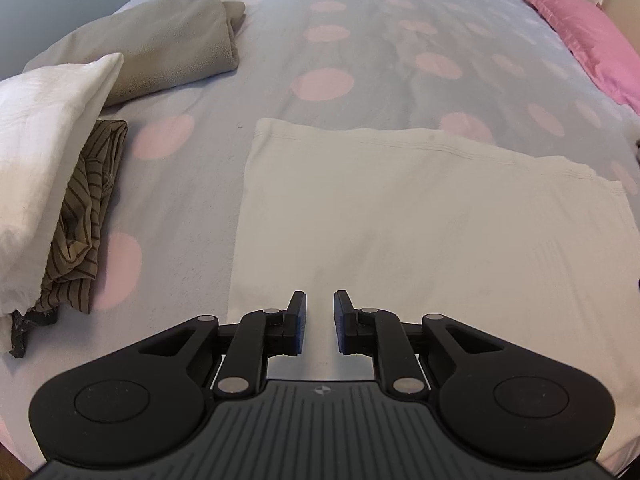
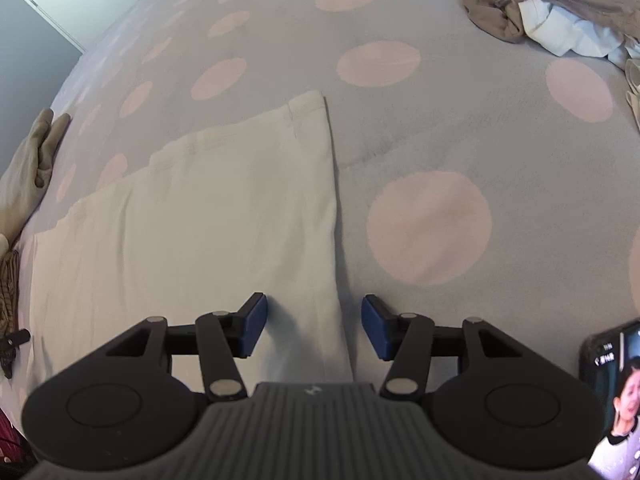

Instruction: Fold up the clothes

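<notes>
A cream-white garment lies folded flat into a rectangle on the grey bedspread with pink dots. My left gripper hovers over its near left part. The jaws stand a small gap apart, and nothing is pinched between the blue pads. In the right wrist view the same garment fills the left half. My right gripper stands wide open astride the garment's right edge, one finger over the cloth and one over the bedspread. Neither gripper holds the cloth.
To the left are a folded beige blanket, a folded white cloth and a brown striped garment. A pink pillow is at the far right. A heap of unfolded clothes lies far right; a phone lies near right.
</notes>
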